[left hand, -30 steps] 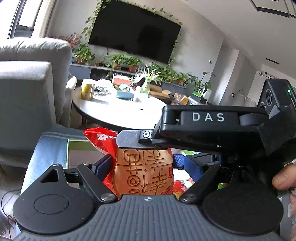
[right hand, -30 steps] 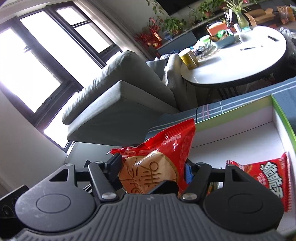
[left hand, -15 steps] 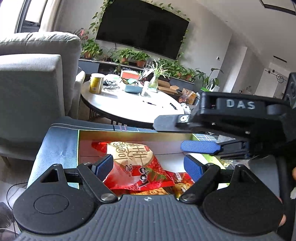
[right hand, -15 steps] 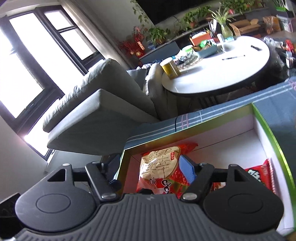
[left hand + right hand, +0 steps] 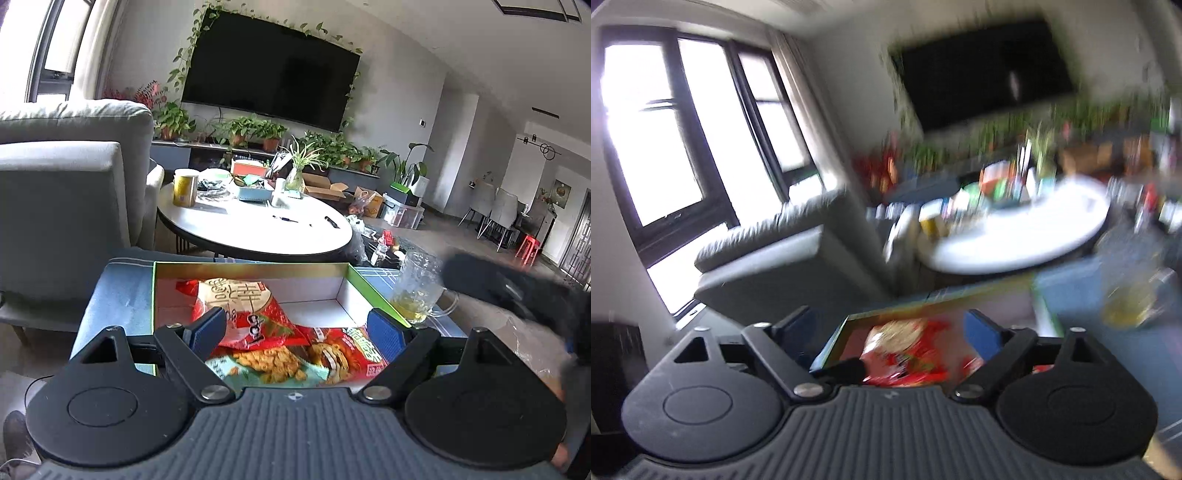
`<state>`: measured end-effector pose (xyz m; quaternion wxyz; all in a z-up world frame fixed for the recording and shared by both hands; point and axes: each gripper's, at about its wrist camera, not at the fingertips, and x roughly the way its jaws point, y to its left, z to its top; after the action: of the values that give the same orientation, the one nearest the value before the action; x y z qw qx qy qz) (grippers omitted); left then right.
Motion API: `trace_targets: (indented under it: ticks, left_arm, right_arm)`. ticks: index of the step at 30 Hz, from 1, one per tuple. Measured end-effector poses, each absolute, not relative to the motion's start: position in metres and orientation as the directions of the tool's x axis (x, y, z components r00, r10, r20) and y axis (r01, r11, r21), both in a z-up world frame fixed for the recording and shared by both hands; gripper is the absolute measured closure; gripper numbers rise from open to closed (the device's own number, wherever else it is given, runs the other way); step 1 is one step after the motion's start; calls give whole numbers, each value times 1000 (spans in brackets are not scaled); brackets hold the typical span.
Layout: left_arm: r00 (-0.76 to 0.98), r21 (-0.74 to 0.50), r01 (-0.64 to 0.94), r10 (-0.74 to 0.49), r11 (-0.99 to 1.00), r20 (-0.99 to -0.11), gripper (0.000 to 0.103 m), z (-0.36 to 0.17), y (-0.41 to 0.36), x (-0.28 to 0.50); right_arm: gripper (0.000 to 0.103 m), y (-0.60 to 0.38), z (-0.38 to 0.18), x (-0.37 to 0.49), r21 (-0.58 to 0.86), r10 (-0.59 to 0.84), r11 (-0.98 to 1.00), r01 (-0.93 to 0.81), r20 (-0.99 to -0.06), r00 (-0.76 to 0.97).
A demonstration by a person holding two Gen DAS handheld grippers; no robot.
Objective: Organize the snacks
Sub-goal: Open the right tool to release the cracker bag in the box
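A red snack bag with a round cracker printed on it lies flat in the left part of a green-rimmed box with a white inside. In front of it lie a red pack with fried pieces pictured and a teal pack. My left gripper hovers open just above these packs, its blue pads touching nothing. My right gripper is open too, held back from the box with the red bag below it; its view is motion-blurred. In the left wrist view the right gripper is a dark blur at the right.
A glass mug holding a little yellow liquid stands just right of the box on the blue-grey cloth. Behind it is a round white table with cans and clutter. A grey armchair stands at the left.
Both grippers had the red cracker bag between their pads and let it go; it now lies in the box. Both drew back, and the right gripper swung off to the right and rolled.
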<state>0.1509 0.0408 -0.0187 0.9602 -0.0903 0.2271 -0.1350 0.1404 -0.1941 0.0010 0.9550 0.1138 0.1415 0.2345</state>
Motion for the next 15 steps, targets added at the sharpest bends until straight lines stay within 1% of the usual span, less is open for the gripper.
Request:
trace_targets:
  ticks: [1,2,4,6,8,12,15]
  left_arm:
    - [862,-237,214,-297,948,-410,21,-18,41,146]
    - [863,-241,210,-296,947,-410,21,-18,41,141]
    - [865,-249,199,-290,948,-410,21,-17,40,133]
    - [865,-249,197,-287,948,-411,21,-16,37,124]
    - [860,-242,208,-295,948,-416,21,-17,30,116]
    - [840,-227,244,-323,943,-436,21,-20,11,104]
    - [820,-211,270,-339,940,-462,21,-26,-5,100]
  right_arm:
    - [30,-199,-1,129,247,474,872,-424,-204,856]
    - [30,-204,-4,121,221,479,872,-436,-211,852]
    - [30,-215,-9,109,179,525,851,-494,-264,809]
    - [29,-228,-14,102,156,528,848,-506,-333,782]
    - [29,-243,-21,100,167,491,870,-464,-380,784]
    - [29,-276,-37,111,257,419,907,-333,-482,769]
    - [29,-287,-47,113,288,409,910,-298,-517,752]
